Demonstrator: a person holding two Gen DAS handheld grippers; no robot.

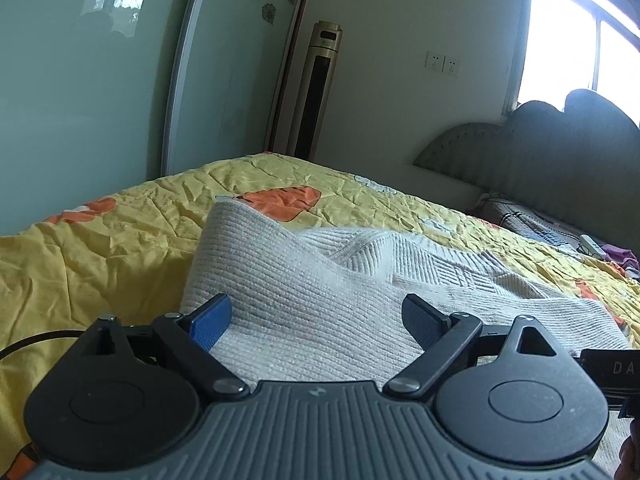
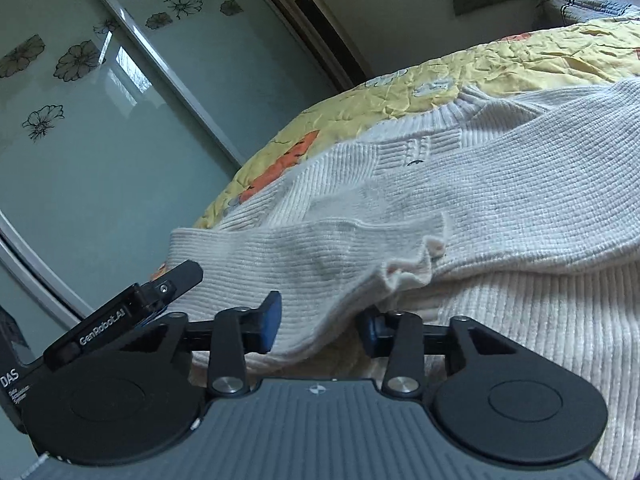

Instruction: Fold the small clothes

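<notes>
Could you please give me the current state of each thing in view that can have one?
White ribbed knit sweater: spread on the bed, partly folded, one edge lifted.
Yellow quilted bedspread: laid out, wrinkled.
Left gripper: open, sweater between its fingers.
Right gripper: closing around a sweater fold.
Green sliding glass wardrobe door: shut.

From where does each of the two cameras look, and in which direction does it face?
Left wrist: sits on the left gripper, faces along its open fingers over the white sweater and yellow bedspread toward the headboard.
Right wrist: sits on the right gripper, tilted, faces the sweater's sleeve between its fingers; the left gripper's tip shows left.
Both share: sweater, bedspread, flowered sliding door, tall air conditioner.
</notes>
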